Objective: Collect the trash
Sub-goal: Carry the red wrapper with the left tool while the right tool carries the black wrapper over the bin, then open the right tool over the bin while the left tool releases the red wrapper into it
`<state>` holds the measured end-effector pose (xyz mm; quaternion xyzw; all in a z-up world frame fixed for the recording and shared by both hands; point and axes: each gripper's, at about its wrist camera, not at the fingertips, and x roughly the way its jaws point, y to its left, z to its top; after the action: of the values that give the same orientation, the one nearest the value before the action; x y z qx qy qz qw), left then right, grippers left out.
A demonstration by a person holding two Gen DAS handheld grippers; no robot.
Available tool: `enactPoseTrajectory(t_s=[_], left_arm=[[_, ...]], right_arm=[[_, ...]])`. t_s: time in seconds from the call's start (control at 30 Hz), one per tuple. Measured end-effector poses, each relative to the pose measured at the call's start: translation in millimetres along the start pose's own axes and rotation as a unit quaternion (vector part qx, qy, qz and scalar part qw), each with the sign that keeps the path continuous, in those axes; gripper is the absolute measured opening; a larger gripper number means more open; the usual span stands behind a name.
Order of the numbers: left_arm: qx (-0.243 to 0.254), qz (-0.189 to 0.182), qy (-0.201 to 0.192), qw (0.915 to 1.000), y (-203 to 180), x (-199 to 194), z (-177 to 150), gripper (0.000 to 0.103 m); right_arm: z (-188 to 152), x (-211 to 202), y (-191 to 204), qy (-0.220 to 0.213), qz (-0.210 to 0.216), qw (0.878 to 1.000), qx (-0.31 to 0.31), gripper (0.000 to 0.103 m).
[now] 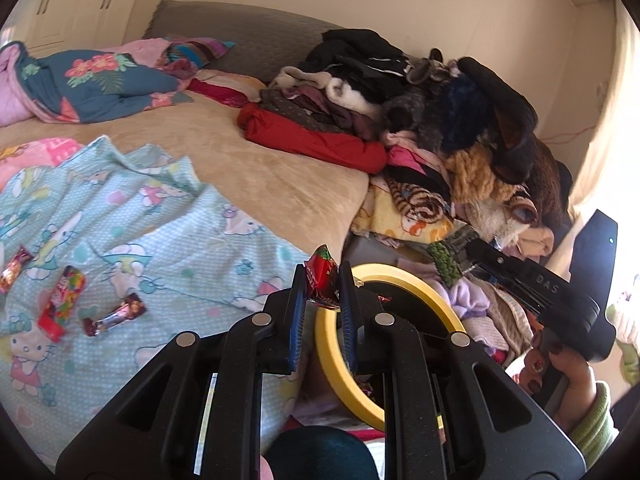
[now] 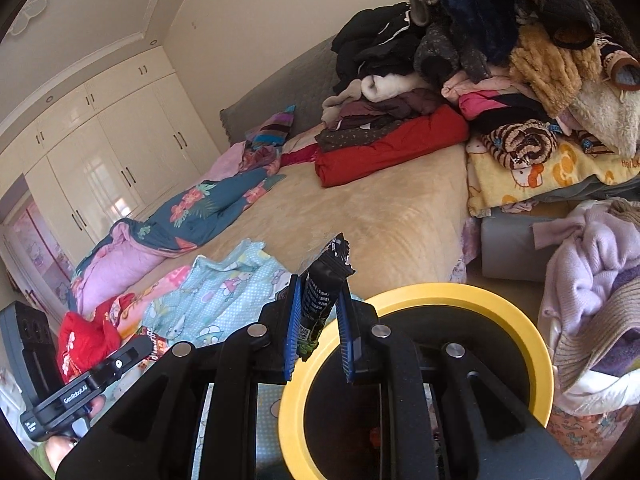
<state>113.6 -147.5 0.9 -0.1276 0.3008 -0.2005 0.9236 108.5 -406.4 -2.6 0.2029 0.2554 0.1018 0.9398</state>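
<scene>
Left hand-held gripper [image 1: 323, 280] is clamped on a red wrapper [image 1: 321, 271], pinched between the blue pads, top of the wrapper sticking up past the fingertips. It sits right at the near rim of the yellow-rimmed bin [image 1: 340, 354]; the wrapper's lower end looks to overlap the rim, but the fingers block the view, so I can't tell whether it touches.

Right hand-held gripper [image 2: 318, 292] is closed on a black wrapper [image 2: 325, 294], held upright with the crimped end above the pads and the printed lower end hanging down between them. It's at the left edge of the same bin [image 2: 460, 294], black interior, with the right finger over the opening and the left finger just outside the rim.

Still on the bed: three wrappers lying on the light-blue Hello Kitty blanket [image 1: 160, 216], well left of the bin. A long red multicolour one [image 1: 61, 303], a dark one with twisted ends [image 1: 115, 315] just right of it, and a small one [image 1: 14, 268] at the far left edge.

Behind: tan bedspread [image 1: 248, 160], a pile of clothes [image 1: 420, 108] with a folded red garment [image 1: 316, 138] at its base, and a floral quilt [image 1: 96, 80] near the headboard.
</scene>
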Motion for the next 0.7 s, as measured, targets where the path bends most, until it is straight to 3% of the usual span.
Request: enactPoseTrajectory(t_s=[0.7], left_arm=[[0.055,-0.044,0.054,0.9961,-47,41,-35,0.011]], right_arm=[[-7,4,-42,0.003,-0.055,0.998,0.038,0.017]])
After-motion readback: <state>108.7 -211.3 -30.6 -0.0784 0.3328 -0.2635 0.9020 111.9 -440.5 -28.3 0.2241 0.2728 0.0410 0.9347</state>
